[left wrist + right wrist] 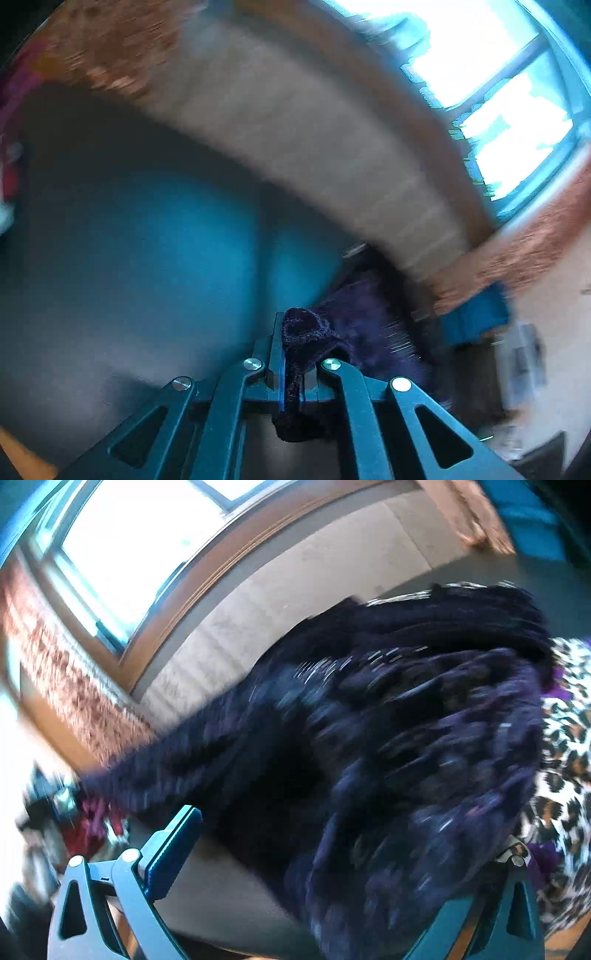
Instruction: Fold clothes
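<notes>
- The left tool (293, 373) is pointing up toward a window (491, 92), its jaws clamping a fold of the dark purple knit garment (306, 339).
- The right tool (332, 878) is standing with jaws apart, the garment (406, 738) draping between and over them.
- Only the right wrist view is showing a leopard-print cloth (565, 738) behind the garment.
- Motion blur is smearing both views; the right tool's far finger is mostly hidden.

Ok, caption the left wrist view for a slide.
Left gripper shut on a fold of dark purple knit garment, blurred window behind.
</notes>
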`<state>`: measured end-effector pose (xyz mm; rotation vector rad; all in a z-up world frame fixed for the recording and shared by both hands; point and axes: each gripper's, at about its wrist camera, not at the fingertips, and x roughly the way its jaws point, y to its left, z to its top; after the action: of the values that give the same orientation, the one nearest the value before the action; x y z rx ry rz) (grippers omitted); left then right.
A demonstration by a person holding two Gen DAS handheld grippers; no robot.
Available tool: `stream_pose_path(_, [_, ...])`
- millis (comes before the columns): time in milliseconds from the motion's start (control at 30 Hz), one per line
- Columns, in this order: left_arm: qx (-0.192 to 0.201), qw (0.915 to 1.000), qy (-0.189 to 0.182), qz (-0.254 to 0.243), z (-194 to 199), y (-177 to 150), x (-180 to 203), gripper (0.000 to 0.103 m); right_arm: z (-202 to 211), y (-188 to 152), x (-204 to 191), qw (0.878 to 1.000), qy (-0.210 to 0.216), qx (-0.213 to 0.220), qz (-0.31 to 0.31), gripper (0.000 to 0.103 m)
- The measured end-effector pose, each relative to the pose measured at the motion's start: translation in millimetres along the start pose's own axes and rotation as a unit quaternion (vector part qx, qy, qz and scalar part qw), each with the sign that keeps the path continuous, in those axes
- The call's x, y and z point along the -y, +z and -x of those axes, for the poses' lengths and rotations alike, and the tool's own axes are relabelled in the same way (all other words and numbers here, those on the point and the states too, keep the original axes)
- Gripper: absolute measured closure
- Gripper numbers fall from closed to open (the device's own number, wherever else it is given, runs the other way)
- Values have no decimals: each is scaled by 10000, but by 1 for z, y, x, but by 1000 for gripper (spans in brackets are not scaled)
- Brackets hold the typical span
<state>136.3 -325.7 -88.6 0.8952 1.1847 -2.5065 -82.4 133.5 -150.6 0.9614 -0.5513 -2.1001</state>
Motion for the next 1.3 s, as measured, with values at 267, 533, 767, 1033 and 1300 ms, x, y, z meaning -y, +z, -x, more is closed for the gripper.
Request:
stream_pose_path(267, [-299,9954,718,557,-2,-49,-90,91,0,3,-3,9998,-169,-92,57,0])
stream_pose_path(533, [-349,9971,-465,-498,11,-56,-54,89,10,25,1,9667,1898,-306,-1686,0])
stream_pose_path(767, [-76,9974,-436,-563,28,-38,-35,77,-31,-16,-33,9725,1438,-1726,-619,0])
stream_pose_path(1033, [-120,9951,-242,-950,-11,-14,27,61,-20,-12,20,9691,1703,-1287,-1240,0])
stream_pose_path(1300, [-1798,9650,-1547,-1122,-168,-14,159,56,-11,-25,12,9784,1745,-997,-493,0])
